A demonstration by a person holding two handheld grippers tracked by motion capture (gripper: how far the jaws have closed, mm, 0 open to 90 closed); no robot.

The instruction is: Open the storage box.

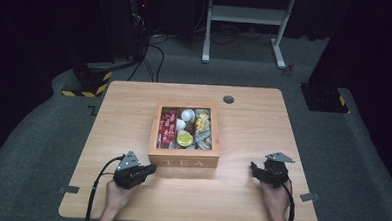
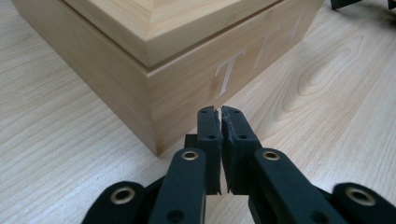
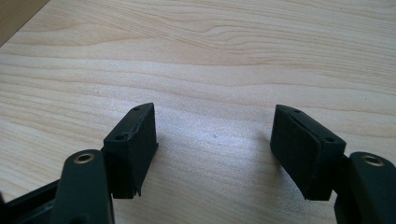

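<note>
An open wooden box marked TEA [image 1: 183,162] stands at the middle of the wooden table [image 1: 253,128]. Its compartments hold red packets [image 1: 167,129], white pods [image 1: 186,115] and yellow items [image 1: 185,138]. My left gripper [image 1: 154,168] lies at the box's front left corner, pointing right. In the left gripper view the jaws [image 2: 219,112] are shut with nothing between them, just short of the box's front wall [image 2: 187,70]. My right gripper [image 1: 254,169] rests on the table to the right of the box. Its jaws [image 3: 212,126] stand open over bare wood.
A round cable hole [image 1: 228,99] sits near the table's far edge. Grey tape tabs mark the front corners [image 1: 68,189]. Beyond the table are a white frame stand [image 1: 245,15], floor cables and a yellow-and-black striped base [image 1: 87,83].
</note>
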